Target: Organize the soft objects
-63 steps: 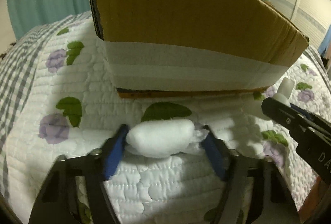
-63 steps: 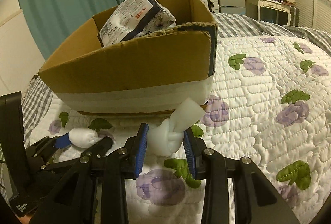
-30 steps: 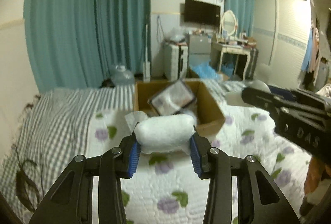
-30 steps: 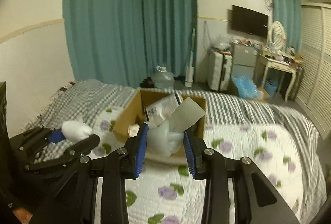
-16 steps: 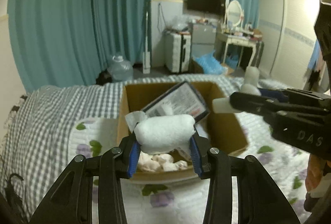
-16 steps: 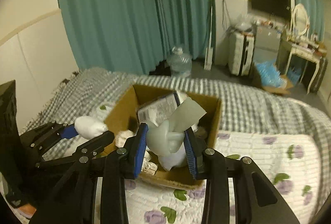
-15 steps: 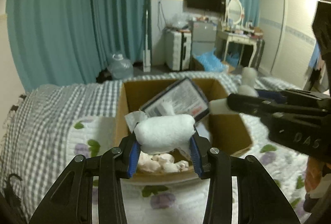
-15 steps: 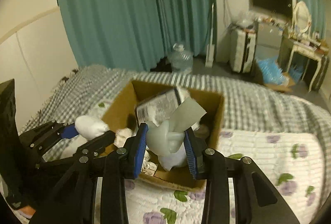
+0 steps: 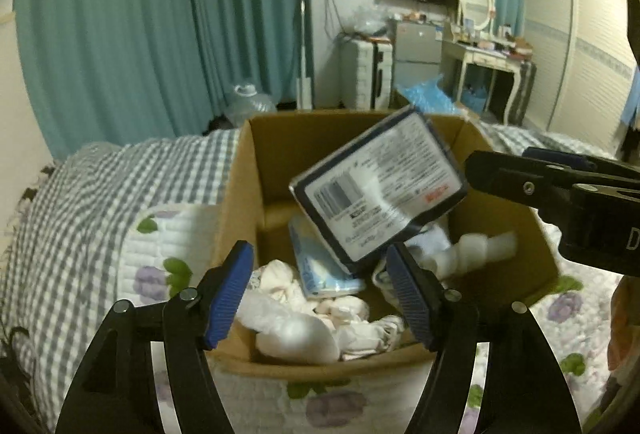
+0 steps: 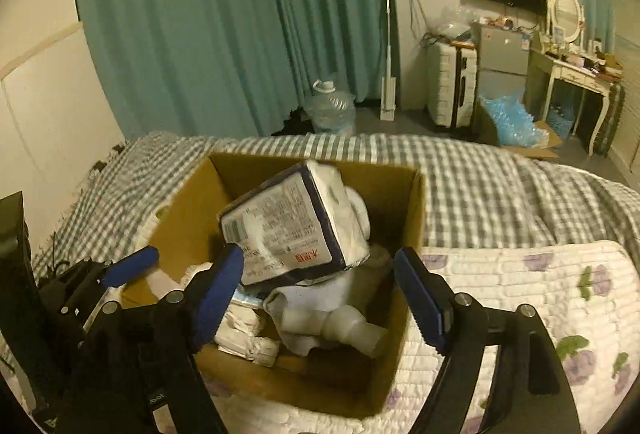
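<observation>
An open cardboard box (image 9: 256,161) (image 10: 184,218) stands on the bed. It holds several white soft rolls, a blue-edged tissue pack (image 9: 380,189) (image 10: 284,230) leaning up, and a flat pale blue pack (image 9: 320,270). A white soft roll (image 9: 296,334) lies at the box's near edge in the left wrist view. A knotted white roll (image 10: 340,322) (image 9: 468,250) lies in the box under my right gripper. My left gripper (image 9: 320,294) is open and empty above the box. My right gripper (image 10: 320,294) is open and empty above the box; it also shows in the left wrist view (image 9: 520,181).
The box sits on a white quilt with purple flowers (image 10: 520,282) over a grey checked blanket (image 9: 100,185). Teal curtains (image 10: 200,13), a water jug (image 10: 332,105), a suitcase (image 10: 452,85) and a dressing table (image 10: 576,73) stand beyond the bed.
Both grippers have opened. The white roll left my left gripper and the knotted roll left my right gripper; both now lie in the box. Both views have moved closer over the box.
</observation>
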Demonstrator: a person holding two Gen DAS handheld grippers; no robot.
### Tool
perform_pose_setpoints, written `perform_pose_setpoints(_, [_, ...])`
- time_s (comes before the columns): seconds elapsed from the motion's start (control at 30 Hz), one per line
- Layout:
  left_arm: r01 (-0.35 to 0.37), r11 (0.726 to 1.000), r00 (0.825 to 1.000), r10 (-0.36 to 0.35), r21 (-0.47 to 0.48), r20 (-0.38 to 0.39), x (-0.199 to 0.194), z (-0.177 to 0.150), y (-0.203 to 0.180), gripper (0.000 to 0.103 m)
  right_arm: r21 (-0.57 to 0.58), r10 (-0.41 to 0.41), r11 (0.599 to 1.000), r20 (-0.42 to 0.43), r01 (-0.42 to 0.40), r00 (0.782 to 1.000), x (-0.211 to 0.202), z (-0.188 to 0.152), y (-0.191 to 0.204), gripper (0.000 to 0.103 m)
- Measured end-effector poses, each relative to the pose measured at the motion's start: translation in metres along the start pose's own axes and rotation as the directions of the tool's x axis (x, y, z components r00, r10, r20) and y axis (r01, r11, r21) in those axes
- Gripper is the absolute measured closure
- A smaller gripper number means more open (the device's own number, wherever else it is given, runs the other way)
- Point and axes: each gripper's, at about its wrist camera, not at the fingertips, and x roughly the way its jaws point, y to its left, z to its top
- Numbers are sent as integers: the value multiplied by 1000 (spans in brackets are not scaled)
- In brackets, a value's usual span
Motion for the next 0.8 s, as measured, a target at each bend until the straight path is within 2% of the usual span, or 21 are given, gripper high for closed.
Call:
perform_pose_setpoints(0.13, [-22, 1000, 997, 22, 5, 70, -50, 18, 1, 33, -24, -38, 999, 53, 40, 998, -48, 9, 15, 20])
perform_pose_setpoints(0.23, [-35, 999, 990, 34, 6, 140, -94, 32, 5, 33, -56, -85, 994, 116, 92, 990, -100, 17, 26, 18])
perform_pose_setpoints(0.27, [-45, 999, 983, 45, -1, 176, -115, 36, 7, 27, -65, -95, 992, 142, 105, 985, -123, 20, 31, 15])
perform_pose_setpoints(0.33, [-58, 998, 966, 61, -19, 251, -158, 45, 10, 6, -77, -126, 987, 187, 143, 974, -160, 24, 40, 11])
perform_pose_setpoints(0.47, [-63, 995, 906, 87, -72, 414, -241, 54, 21, 6, -105, -176, 971, 295, 215, 939, -235, 30, 58, 3])
perform_pose_setpoints(0.57, [-36, 995, 875, 74, -88, 478, -290, 55, 28, 5, -119, -196, 960, 355, 252, 914, -279, 29, 71, 2])
perform_pose_setpoints(0.67, [-9, 996, 859, 51, -84, 509, -315, 53, 31, 5, -119, -216, 950, 421, 290, 881, -310, 24, 85, 1])
perform_pose_setpoints(0.8, [-8, 997, 840, 50, -79, 540, -330, 42, 33, 5, -109, -203, 953, 456, 281, 866, -329, 12, 93, 1])
